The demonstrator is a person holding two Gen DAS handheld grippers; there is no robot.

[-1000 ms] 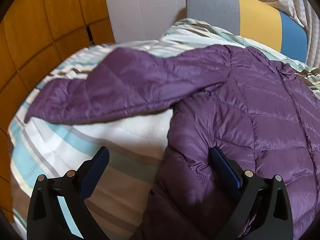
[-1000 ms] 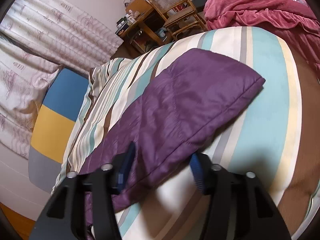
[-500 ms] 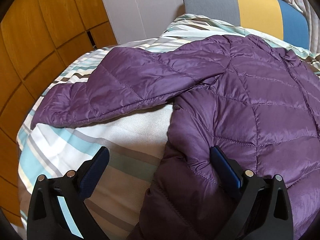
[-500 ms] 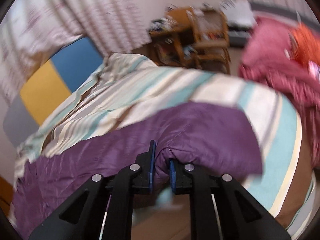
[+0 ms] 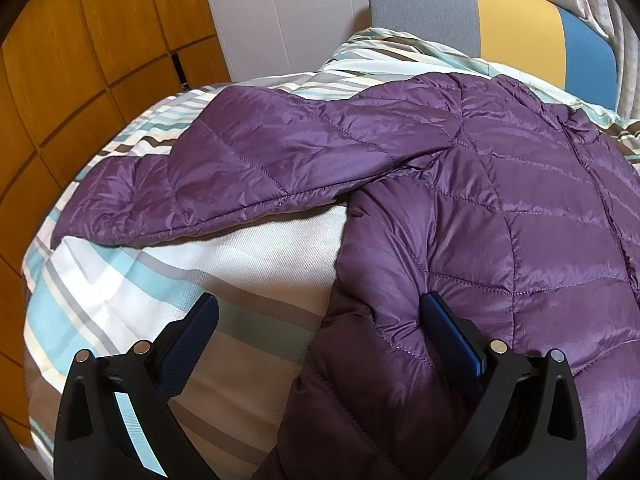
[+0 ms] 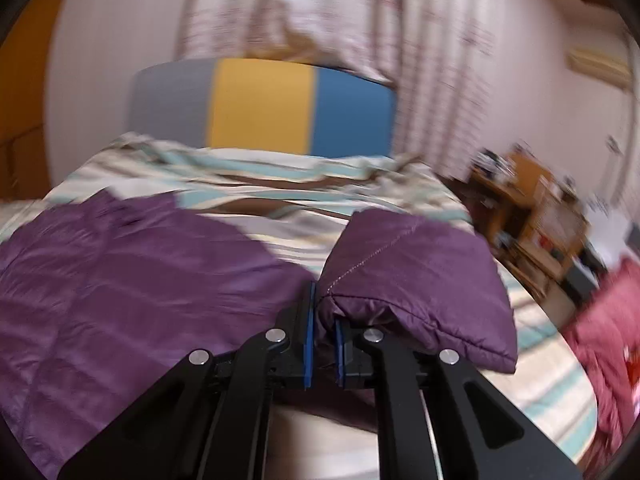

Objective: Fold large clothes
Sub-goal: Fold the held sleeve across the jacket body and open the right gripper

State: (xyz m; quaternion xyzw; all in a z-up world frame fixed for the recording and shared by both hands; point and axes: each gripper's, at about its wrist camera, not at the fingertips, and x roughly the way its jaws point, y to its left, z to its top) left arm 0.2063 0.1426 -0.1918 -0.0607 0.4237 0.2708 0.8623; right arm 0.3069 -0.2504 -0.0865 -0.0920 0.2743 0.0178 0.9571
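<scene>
A purple quilted puffer jacket [image 5: 500,208] lies front up on a striped bed [image 5: 132,280]. Its one sleeve [image 5: 240,176] stretches out to the left. My left gripper [image 5: 320,328] is open and hovers low over the jacket's side edge, one finger over the sheet, the other over the jacket. In the right wrist view my right gripper [image 6: 324,320] is shut on the other sleeve [image 6: 416,280] and holds it lifted above the bed, beside the jacket body [image 6: 120,280]. This view is blurred by motion.
A grey, yellow and blue headboard [image 5: 516,20] stands at the bed's far end, with curtains [image 6: 360,12] behind. Orange wooden cabinets [image 5: 60,60] line the left side. A wooden desk and chair [image 6: 532,216] and a red blanket [image 6: 608,340] are to the right.
My right gripper closed on the sleeve, lifted it and swung it towards the jacket body. The left gripper stayed open and barely moved.
</scene>
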